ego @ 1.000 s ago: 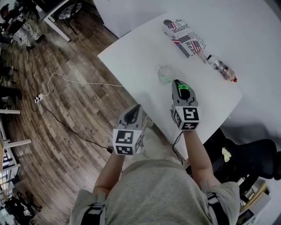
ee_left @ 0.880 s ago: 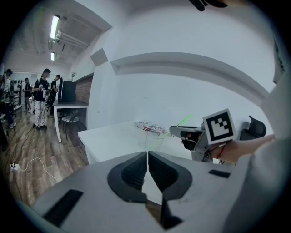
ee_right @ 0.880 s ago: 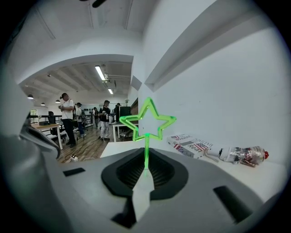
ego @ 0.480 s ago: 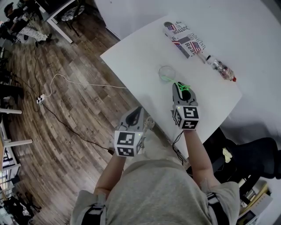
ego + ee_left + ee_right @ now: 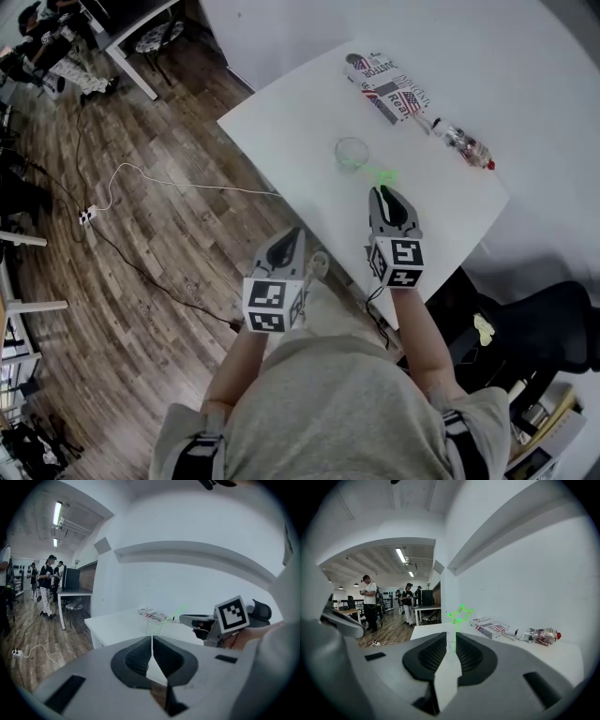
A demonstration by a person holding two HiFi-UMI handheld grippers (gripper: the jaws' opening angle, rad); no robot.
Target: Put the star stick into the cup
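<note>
- Task item: the star stick [image 5: 380, 173] stands with its lower end in the cup [image 5: 340, 150]. It is tilted, and its green star hangs out over the rim on the side facing the right gripper.
- Cup: clear, upright, on the white table [image 5: 281, 122], well apart from the printed packet [image 5: 384, 82] and the plastic bottle [image 5: 459, 145] at the far side.
- Right gripper [image 5: 384, 194]: just beside the star, on the near side of the cup. Its own view shows the jaws narrowly parted. The thin stem is seen through the gap but lies beyond the pads, so I judge nothing is clamped.
- Left gripper [image 5: 292, 234]: held off the table's near edge, well apart from the cup. Its jaws are pressed together on nothing.
- Assessment: placement looks complete, and the step in hand is clearing the right gripper away.
- Recommended practice: draw the gripper straight back along its own axis, toward the person, level or slightly rising. Keep the jaws no narrower than they are now, so the pads cannot catch the stem.
- Hazard: the star leans toward the jaw tips. Any sideways sweep or forward nudge could hook it and lift the stick out, or tip the light cup.
- The left gripper needs no action. Whether the stick's foot reaches the cup's bottom cannot be made out.
</note>
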